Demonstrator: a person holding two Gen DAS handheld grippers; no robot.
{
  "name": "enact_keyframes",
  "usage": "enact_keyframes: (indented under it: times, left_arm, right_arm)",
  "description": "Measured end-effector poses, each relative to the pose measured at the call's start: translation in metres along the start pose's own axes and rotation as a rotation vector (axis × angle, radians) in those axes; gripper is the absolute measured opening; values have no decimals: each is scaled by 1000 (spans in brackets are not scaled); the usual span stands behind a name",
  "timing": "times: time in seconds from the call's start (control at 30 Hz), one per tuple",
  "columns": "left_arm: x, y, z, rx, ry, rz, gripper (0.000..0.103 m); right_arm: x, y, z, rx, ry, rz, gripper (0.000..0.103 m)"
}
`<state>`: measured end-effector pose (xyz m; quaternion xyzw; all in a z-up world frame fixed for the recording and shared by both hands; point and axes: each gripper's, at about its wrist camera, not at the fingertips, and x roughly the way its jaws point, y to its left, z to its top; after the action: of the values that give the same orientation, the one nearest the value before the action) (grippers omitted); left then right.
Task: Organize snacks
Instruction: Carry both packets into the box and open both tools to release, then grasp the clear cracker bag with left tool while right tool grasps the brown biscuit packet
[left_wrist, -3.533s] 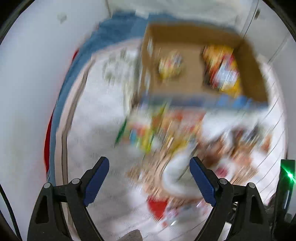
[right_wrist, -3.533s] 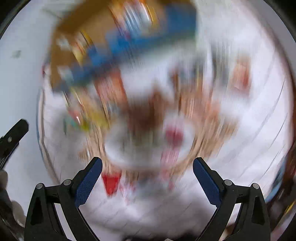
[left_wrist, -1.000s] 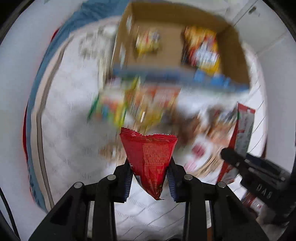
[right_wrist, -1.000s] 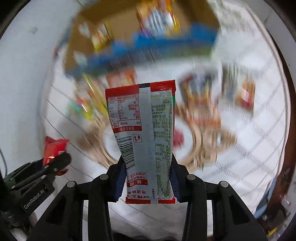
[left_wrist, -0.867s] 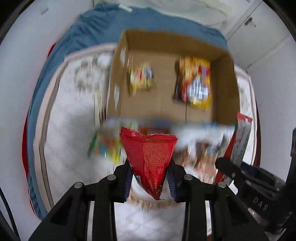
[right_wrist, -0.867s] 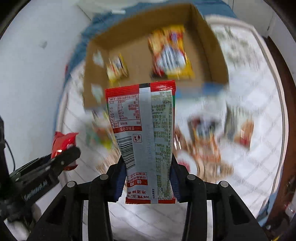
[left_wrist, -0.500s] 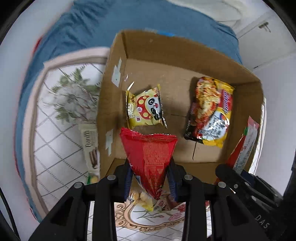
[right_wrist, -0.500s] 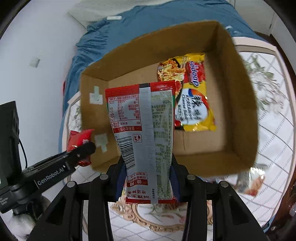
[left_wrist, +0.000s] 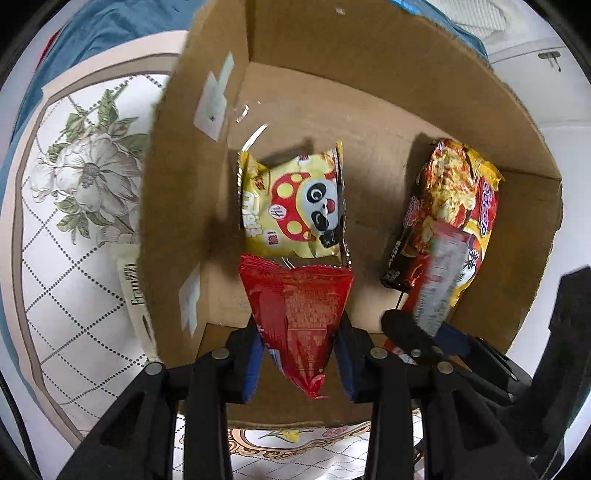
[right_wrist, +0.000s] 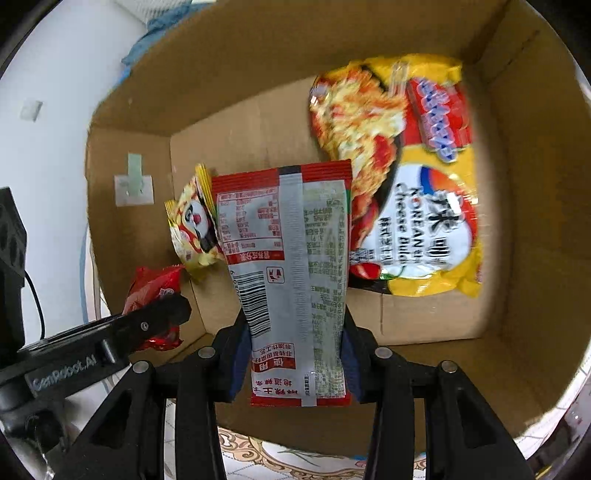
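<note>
Both packets now hang over the open box (left_wrist: 369, 92); a second ago they were above the snacks scattered on the cloth, with the box far off at twelve o'clock. The left gripper (left_wrist: 299, 354) is clamped on a red pack (left_wrist: 295, 306), its jaws having just begun to ease apart with the pack between the pads. The right gripper (right_wrist: 295, 358) pinches a long red-and-silver sachet (right_wrist: 288, 266), back side up, its jaws likewise just loosening around it.

The sachet shows a barcode, a nutrition table and Chinese print too small to read. On the box floor a yellow panda bag (left_wrist: 295, 206) lies at twelve o'clock from the red pack, its top edge tucked under it. A yellow noodle bag (right_wrist: 406, 184) reading "Korean" and "Cheese" lies at one o'clock from the sachet, partly hidden by it. Outside the box, at nine o'clock in the left view, a pale packet (left_wrist: 135, 295) marked "Franzzi" rests on the flowered cloth (left_wrist: 74, 184). The left gripper's arm reads "GenRobot.AI".
</note>
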<state>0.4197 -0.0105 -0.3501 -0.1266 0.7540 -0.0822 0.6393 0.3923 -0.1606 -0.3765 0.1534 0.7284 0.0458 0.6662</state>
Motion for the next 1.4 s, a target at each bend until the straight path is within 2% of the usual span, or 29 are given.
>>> enact_keyframes:
  times: [0.07, 0.1, 0.13, 0.17, 0.2, 0.27, 0.43, 0.57, 0.83, 0.93, 1.17, 1.4]
  left_arm:
    - [5, 4, -1, -16, 4, 5, 38]
    - [4, 6, -1, -20, -11, 9, 48]
    - [4, 8, -2, -23, -26, 15, 66]
    - [3, 10, -3, -24, -35, 17, 76]
    - [2, 10, -5, -22, -43, 3, 78]
    - [2, 8, -8, -12, -52, 21, 78]
    - [-3, -7, -15, 26, -97, 71, 82]
    - [-17, -20, -27, 55, -148, 90, 82]
    - [-57, -33, -79, 110, -340, 177, 82]
    - [-69, -34, -101, 110, -402, 185, 82]
    - [-92, -37, -153, 117, -540, 224, 82]
    - [-123, -51, -192, 181, -660, 276, 82]
  right_arm:
    - [11, -2, 2, 4, 39, -30, 64]
    - [18, -6, 3, 5, 41, -57, 75]
    - [20, -9, 3, 5, 31, -73, 85]
    - [20, -12, 3, 8, 20, -85, 89]
    - [19, -16, 3, 13, 16, -89, 94]
    - [17, -22, 1, 12, 12, -89, 94]
    - [4, -25, -4, -43, -35, -164, 94]
    - [-26, -31, -20, -83, -96, -205, 95]
    - [-82, -36, -55, -141, -282, -236, 98]
    - [-98, -36, -70, -151, -344, -250, 99]
    - [-131, -35, -109, -162, -445, -250, 100]
    - [-170, -28, -146, -175, -548, -243, 100]
